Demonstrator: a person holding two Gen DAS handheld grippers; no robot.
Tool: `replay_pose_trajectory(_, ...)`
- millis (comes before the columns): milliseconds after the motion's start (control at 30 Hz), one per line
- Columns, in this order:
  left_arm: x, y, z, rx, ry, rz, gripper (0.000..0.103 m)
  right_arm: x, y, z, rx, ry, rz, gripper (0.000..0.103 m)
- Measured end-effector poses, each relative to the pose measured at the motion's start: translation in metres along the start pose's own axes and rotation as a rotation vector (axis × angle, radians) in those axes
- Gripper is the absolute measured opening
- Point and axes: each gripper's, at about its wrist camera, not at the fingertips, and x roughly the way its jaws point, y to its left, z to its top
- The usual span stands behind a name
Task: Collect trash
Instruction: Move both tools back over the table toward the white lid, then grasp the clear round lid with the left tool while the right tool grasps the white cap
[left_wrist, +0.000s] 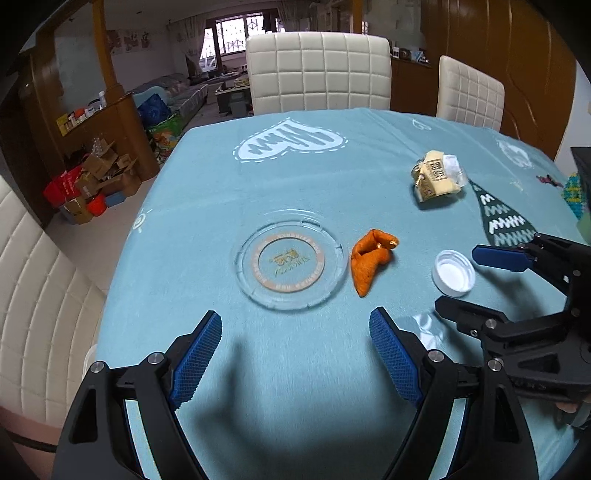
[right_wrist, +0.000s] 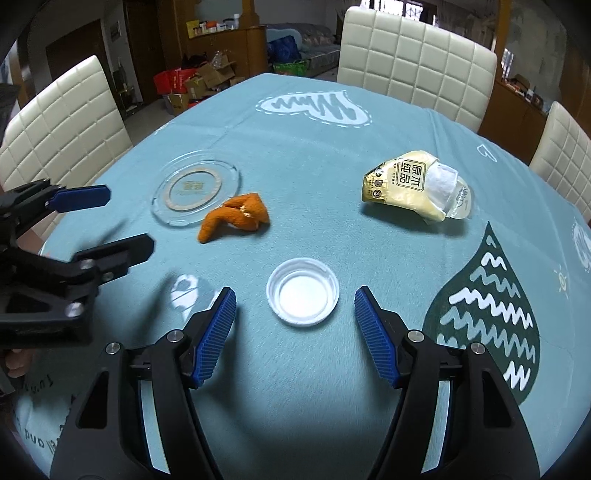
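Note:
On the blue tablecloth lie a clear plastic lid (left_wrist: 291, 260) (right_wrist: 195, 191), an orange peel (left_wrist: 371, 258) (right_wrist: 236, 216), a white bottle cap (left_wrist: 453, 272) (right_wrist: 303, 291) and a crumpled yellow wrapper (left_wrist: 437, 177) (right_wrist: 415, 186). My left gripper (left_wrist: 295, 345) is open and empty, just short of the clear lid; it also shows in the right wrist view (right_wrist: 118, 221). My right gripper (right_wrist: 295, 317) is open, its fingers either side of the white cap and slightly short of it; it also shows in the left wrist view (left_wrist: 461, 284).
White padded chairs (left_wrist: 317, 72) (right_wrist: 415, 55) stand around the table. The table edge (left_wrist: 147, 206) drops off at the left. Cardboard boxes and red bags (left_wrist: 88, 184) sit on the floor beyond. A shiny clear scrap (right_wrist: 188, 291) lies by the right gripper's left finger.

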Motion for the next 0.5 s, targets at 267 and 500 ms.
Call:
replay_pose_trajectory(267, 0.034, -0.002, 0.015, 0.043, 0.014, 0.006, 0.08, 0.013, -0.004, 0.007, -0.002, -0.005, 0.015, 0.07)
replay_pose_trajectory(500, 0.046, 0.008, 0.028, 0.0, 0.015, -0.027, 0.084, 0.014, -0.005, 0.011, -0.006, -0.027, 0.02, 0.052)
